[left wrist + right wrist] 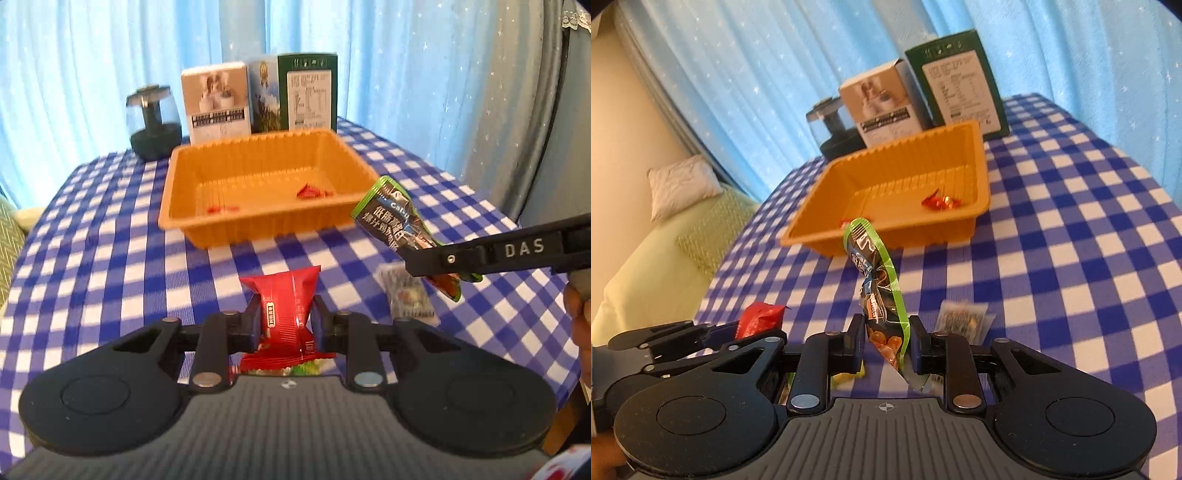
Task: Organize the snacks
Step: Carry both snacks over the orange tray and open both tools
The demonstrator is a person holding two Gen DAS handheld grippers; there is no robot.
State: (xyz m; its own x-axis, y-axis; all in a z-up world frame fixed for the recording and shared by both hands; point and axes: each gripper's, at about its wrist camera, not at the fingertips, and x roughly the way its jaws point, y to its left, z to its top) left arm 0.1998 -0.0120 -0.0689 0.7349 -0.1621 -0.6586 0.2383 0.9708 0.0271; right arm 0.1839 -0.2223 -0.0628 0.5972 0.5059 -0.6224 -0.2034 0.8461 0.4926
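Left wrist view: left gripper [284,317] jaws clamp the red snack packet [286,310]; right gripper [884,341] jaws pinch the green-edged packet [882,291]. Carry both well over the orange tray [258,230] rim at frame centre before releasing.

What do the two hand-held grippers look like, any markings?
Both match. The left hand-held gripper and right hand-held gripper are matte black, with two round side discs, silver pivot pins, dark blue finger pads and a ribbed grey body bearing a small crosshair mark. White "DAS" lettering shows on the right one's finger. No cables visible.
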